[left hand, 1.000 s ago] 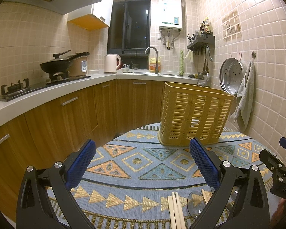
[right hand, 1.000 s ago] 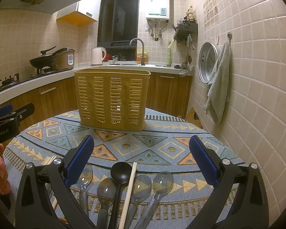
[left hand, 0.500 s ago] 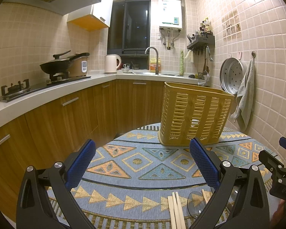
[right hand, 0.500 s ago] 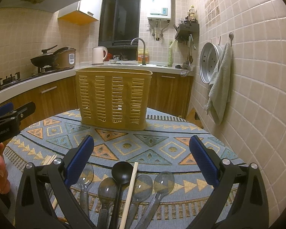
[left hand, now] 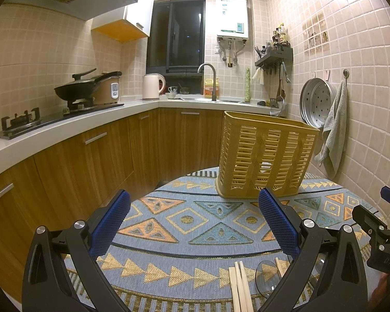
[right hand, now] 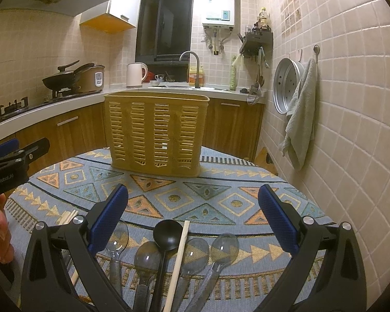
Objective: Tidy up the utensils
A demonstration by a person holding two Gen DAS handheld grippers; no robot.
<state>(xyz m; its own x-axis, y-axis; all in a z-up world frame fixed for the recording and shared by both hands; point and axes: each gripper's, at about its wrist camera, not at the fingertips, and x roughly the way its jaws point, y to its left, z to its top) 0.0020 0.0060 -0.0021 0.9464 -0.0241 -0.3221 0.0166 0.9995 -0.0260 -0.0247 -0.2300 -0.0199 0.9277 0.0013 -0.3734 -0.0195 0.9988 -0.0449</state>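
A: Both the left gripper (left hand: pixel 193 217) and right gripper (right hand: pixel 192 212) hang wide, empty.

B: Spoons (right hand: pixel 195 252) and chopstick (right hand: pixel 178 254) crowd the counter's (right hand: pixel 247 182) near edge; holder (right hand: pixel 156 132) at far edge. Grabbing one may drag its neighbours.

Ahead of the hand-held gripper we see a wok (left hand: pixel 74 91) on the stove, a white kettle (left hand: pixel 152 87) by the sink tap (left hand: pixel 209 78), and a grey towel (right hand: pixel 300 119) hanging right.
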